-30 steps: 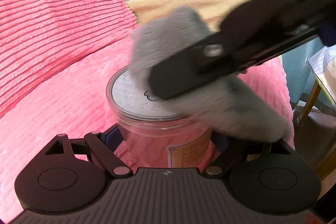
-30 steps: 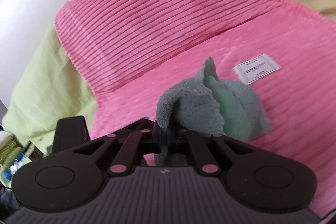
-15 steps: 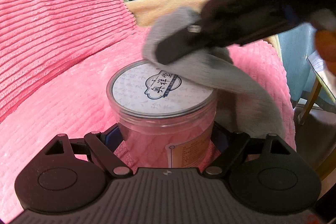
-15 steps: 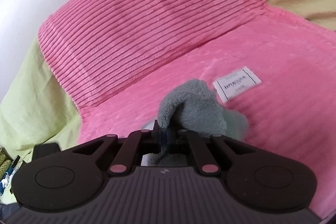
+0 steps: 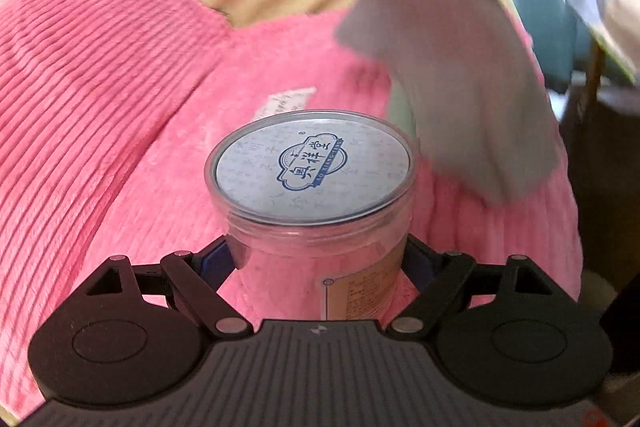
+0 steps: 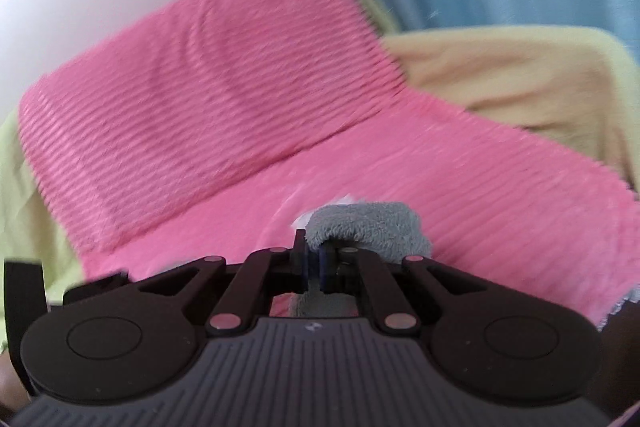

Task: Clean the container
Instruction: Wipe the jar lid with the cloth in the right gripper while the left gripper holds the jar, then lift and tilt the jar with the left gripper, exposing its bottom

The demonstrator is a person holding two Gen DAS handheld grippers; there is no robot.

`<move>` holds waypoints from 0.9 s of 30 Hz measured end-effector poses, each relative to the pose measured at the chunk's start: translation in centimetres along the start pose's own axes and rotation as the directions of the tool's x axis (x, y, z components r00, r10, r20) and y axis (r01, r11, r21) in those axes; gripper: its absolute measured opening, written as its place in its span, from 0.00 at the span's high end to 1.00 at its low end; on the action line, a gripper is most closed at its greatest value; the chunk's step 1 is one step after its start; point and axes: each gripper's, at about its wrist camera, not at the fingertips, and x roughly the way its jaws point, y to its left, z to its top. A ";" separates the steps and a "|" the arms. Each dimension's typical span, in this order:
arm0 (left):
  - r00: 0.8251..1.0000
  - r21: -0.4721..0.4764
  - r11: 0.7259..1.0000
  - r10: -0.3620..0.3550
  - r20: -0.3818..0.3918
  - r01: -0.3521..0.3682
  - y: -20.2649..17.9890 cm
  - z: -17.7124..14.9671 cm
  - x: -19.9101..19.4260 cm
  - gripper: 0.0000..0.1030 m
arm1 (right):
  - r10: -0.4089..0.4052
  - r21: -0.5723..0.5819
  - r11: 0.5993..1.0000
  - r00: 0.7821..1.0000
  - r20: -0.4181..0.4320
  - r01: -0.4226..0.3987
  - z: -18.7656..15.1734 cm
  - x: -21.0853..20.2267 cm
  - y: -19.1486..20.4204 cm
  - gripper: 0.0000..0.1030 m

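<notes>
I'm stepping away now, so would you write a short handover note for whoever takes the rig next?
Left tongs: shut on the jar, held upright over the pink blanket, lid on.
Right tongs: shut on the grey cloth, lifted clear of the jar, up and to its right.
Done: cannot tell from this moment alone.
Left: judge the lid and walls up close, wipe where needed, then set both down.
</notes>
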 end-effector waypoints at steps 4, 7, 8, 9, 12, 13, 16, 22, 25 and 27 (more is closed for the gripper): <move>1.000 0.006 1.000 -0.002 0.007 0.002 -0.4 0.9 1.3 0.17 | -0.134 0.007 0.991 0.982 0.130 0.135 0.4 -1.9 -0.2 0.97; 0.999 -0.025 1.000 0.005 0.032 -0.004 -0.2 1.4 2.1 0.17 | -0.155 0.018 0.988 0.973 0.174 0.154 0.4 -2.0 -0.3 0.97; 0.999 -0.046 0.999 0.007 0.039 -0.005 -0.1 1.5 2.4 0.17 | -0.146 0.027 0.989 0.974 0.173 0.144 0.2 -1.6 -0.3 0.97; 0.999 -0.065 0.998 0.009 0.045 -0.006 0.0 1.5 2.7 0.17 | -0.138 0.036 0.990 0.975 0.173 0.133 0.0 -1.3 -0.3 0.97; 0.999 -0.112 0.994 0.013 0.052 -0.007 0.3 1.3 3.4 0.17 | -0.111 0.063 0.993 0.979 0.172 0.102 -0.7 -0.2 -0.4 0.97; 0.998 -0.128 0.992 0.014 0.053 -0.007 0.3 1.2 3.6 0.17 | -0.103 0.072 0.993 0.980 0.172 0.092 -1.0 0.2 -0.4 0.97; 0.998 -0.152 0.988 0.017 0.062 -0.007 0.6 1.1 4.2 0.16 | -0.076 0.099 0.993 0.982 0.172 0.060 -1.7 1.3 -0.5 0.97; 0.997 -0.110 0.994 -0.018 0.075 0.026 1.2 1.9 3.8 0.16 | -0.024 0.152 0.988 0.984 0.174 -0.003 -3.1 3.5 -0.7 0.97; 0.995 -0.097 0.995 -0.024 0.092 0.033 1.4 1.8 2.6 0.16 | -0.023 0.171 0.985 0.985 0.169 -0.006 -3.9 3.8 -1.5 0.97; 0.996 -0.097 0.995 -0.023 0.092 0.032 1.5 1.5 1.9 0.16 | -0.039 0.179 0.984 0.984 0.174 0.007 -4.0 3.7 -1.9 0.97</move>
